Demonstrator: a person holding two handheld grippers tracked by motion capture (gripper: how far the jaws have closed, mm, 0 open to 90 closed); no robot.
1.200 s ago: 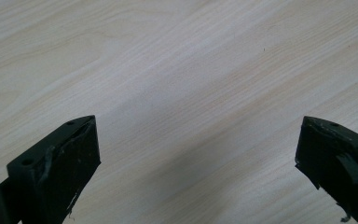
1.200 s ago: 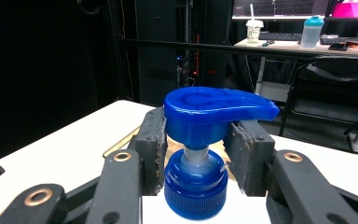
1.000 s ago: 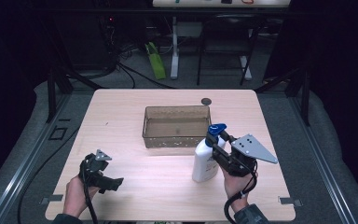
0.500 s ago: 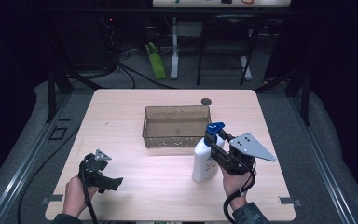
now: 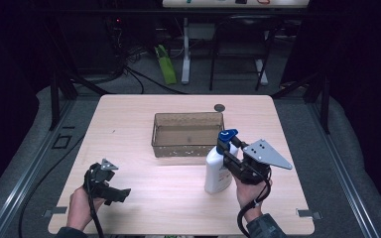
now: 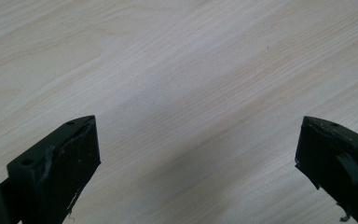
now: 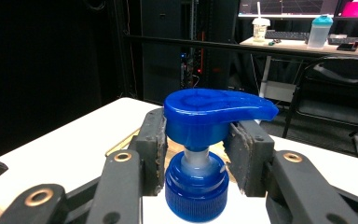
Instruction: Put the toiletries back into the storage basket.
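Two tools in hand. Right tool [image 7: 196,154] clamped on white pump bottle [image 5: 217,168] at its blue neck, under blue pump head [image 7: 214,112]. Bottle upright on desk [image 5: 144,114], just before brown tray [image 5: 187,147] near its right end. Left tool [image 6: 196,154] spread apart over bare desk, well left of bottle.

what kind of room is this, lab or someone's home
Most likely a lab or workshop: a bare wooden table ringed by dark framing, cables trailing on the floor, and a desk with monitors behind.
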